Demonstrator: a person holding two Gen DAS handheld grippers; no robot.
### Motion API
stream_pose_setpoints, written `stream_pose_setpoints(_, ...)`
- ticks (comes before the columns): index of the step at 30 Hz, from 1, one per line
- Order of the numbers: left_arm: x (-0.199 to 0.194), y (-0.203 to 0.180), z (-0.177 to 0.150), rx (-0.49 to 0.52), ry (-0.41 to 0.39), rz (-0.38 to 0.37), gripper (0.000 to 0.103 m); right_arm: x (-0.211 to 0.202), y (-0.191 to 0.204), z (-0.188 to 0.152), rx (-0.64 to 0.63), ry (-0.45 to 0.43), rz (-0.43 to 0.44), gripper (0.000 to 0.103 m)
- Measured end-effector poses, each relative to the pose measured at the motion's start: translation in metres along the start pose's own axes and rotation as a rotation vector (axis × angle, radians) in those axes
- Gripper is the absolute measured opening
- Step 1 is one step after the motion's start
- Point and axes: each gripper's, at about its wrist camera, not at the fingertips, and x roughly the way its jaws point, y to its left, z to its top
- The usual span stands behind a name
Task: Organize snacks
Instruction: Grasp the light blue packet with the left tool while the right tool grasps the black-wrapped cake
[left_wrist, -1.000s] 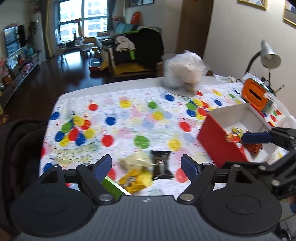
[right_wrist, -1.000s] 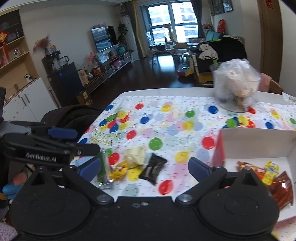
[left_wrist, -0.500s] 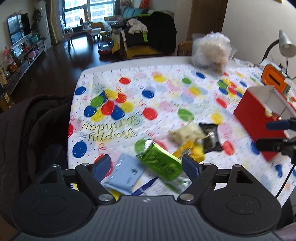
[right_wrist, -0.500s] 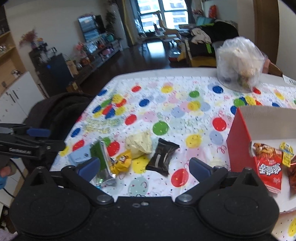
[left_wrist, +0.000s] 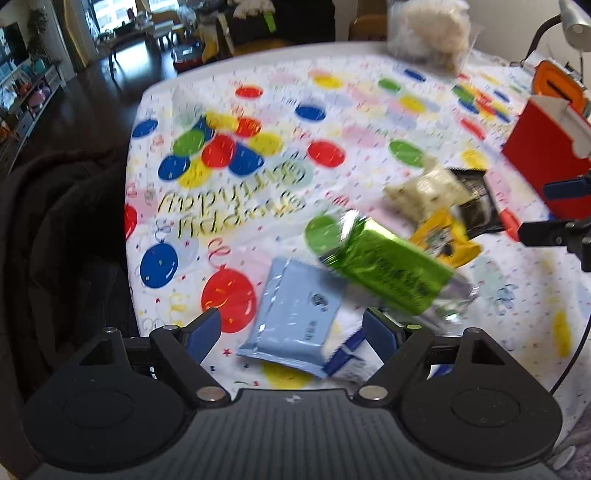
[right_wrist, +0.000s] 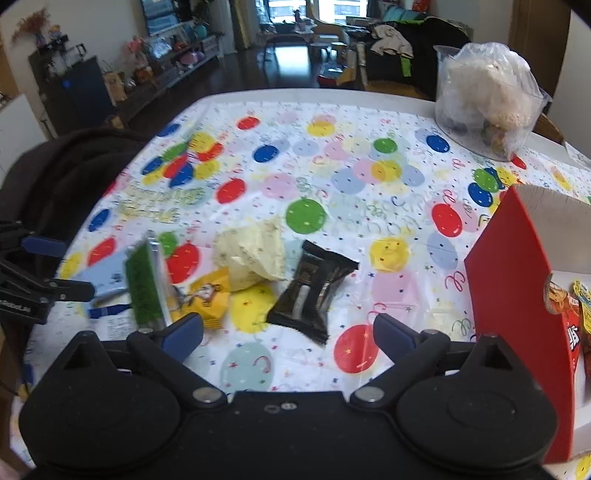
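Several snack packets lie on the balloon-print tablecloth near the front edge. My left gripper (left_wrist: 291, 332) is open low over a light blue packet (left_wrist: 295, 314), which lies between its fingers untouched. A green packet (left_wrist: 384, 266) leans beside it, with a yellow packet (left_wrist: 443, 240) and a cream packet (left_wrist: 421, 192) beyond. My right gripper (right_wrist: 288, 332) has its jaws closing, still wide; a black packet (right_wrist: 314, 291) lies just ahead between the fingers, not pressed. A red box (right_wrist: 517, 295) at the right holds red and yellow snacks (right_wrist: 569, 306).
A clear tub with a plastic bag (right_wrist: 484, 99) stands at the far right of the table. An orange object (left_wrist: 557, 85) and a lamp sit behind the red box. A dark jacket (left_wrist: 66, 229) hangs at the table's left edge.
Both grippers have come down toward the table. The left swung left from the box side to over the light blue packet. The right dropped closer to the black packet.
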Motion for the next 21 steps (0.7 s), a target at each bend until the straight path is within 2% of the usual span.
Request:
stream_pose_setpoints(5,0.018,0.006,0.004,0.022,0.04,-0.014,0.084,0.022,-0.001,0.007,0.016,0.023,-0.056,0.098)
stream_pose_setpoints(12,0.039,0.008,0.009,0.034,0.101,-0.018,0.084,0.051,-0.007,0.013,0.024,0.072,-0.12,0.088)
stream_pose_setpoints(21,0.047,0.007,0.015,0.043,0.114,-0.022,0.084,0.071,-0.002,0.018,0.008,0.101,-0.127,0.079)
